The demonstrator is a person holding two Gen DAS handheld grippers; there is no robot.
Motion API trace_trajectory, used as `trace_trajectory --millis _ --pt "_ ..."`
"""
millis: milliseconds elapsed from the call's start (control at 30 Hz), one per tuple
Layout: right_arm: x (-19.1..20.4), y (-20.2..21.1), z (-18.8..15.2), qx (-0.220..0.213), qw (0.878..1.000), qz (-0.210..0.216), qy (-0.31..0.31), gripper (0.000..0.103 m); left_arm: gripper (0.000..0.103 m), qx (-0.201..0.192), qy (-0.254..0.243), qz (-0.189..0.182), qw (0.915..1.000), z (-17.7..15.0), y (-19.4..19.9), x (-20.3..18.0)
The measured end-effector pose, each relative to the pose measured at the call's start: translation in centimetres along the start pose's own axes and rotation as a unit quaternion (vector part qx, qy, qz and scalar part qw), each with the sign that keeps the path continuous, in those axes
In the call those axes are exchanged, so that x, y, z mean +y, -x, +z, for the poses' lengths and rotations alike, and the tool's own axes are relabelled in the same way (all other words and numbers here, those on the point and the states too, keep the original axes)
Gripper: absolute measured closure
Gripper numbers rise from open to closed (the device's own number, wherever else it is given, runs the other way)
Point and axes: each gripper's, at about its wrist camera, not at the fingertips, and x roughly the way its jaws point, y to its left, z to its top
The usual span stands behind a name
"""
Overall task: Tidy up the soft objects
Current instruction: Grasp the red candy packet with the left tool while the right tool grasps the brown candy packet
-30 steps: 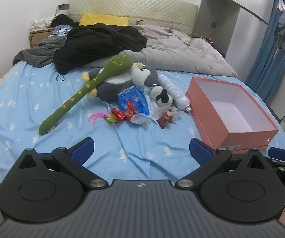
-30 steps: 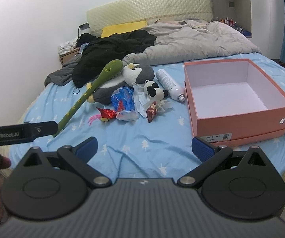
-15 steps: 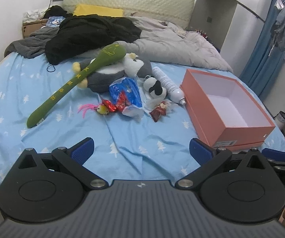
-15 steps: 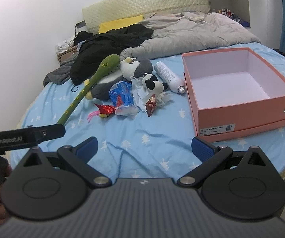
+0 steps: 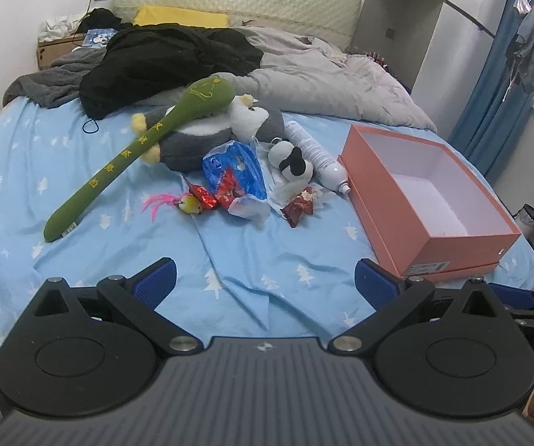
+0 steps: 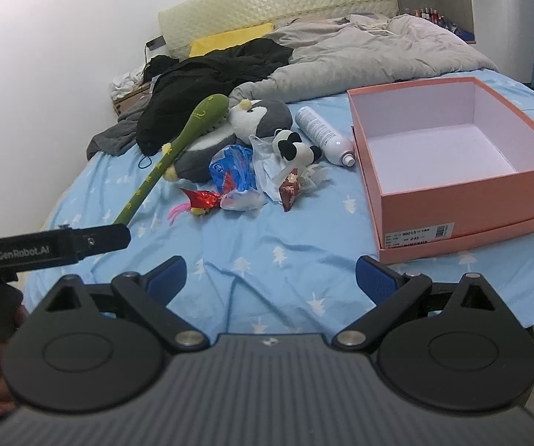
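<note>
Left wrist view: left gripper [image 5: 263, 278] fingers were spread wide, empty, above the blue sheet [image 5: 267, 252]. The long green plush [image 5: 137, 148] lay across the grey penguin plush [image 5: 207, 137]; likely light, floppy, best pinched mid-shaft.

Right wrist view: right gripper [image 6: 270, 273] was also wide, empty. The small panda plush [image 6: 295, 148] sat near the empty pink box [image 6: 467, 197]; squashy, take the body.
</note>
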Motion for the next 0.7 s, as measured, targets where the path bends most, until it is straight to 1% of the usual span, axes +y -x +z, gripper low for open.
trace_trajectory --millis 200,333,600,633,700 --pt "0.1 -1.2 0.1 0.004 1.000 0.005 0.001 0.005 0.000 0.004 0.005 0.004 1.0000 0.2 -1.7 0.9" --pt "-0.1 -2.7 0.5 0.008 1.000 0.010 -0.004 0.005 0.000 0.012 0.018 -0.005 0.9998 0.6 -3.2 1.7" --pt "0.6 -6.6 1.3 0.017 0.999 0.032 0.016 0.006 0.000 0.009 0.028 0.018 0.9994 1.8 -6.6 3.8" --pt "0.8 -7.2 1.4 0.020 0.999 0.034 0.020 0.007 0.000 0.009 0.028 0.019 0.9994 2.0 -7.1 4.1" --pt "1.1 -8.6 1.6 0.023 0.999 0.037 0.029 0.021 0.000 0.013 0.026 0.022 0.9993 2.2 -8.4 4.7"
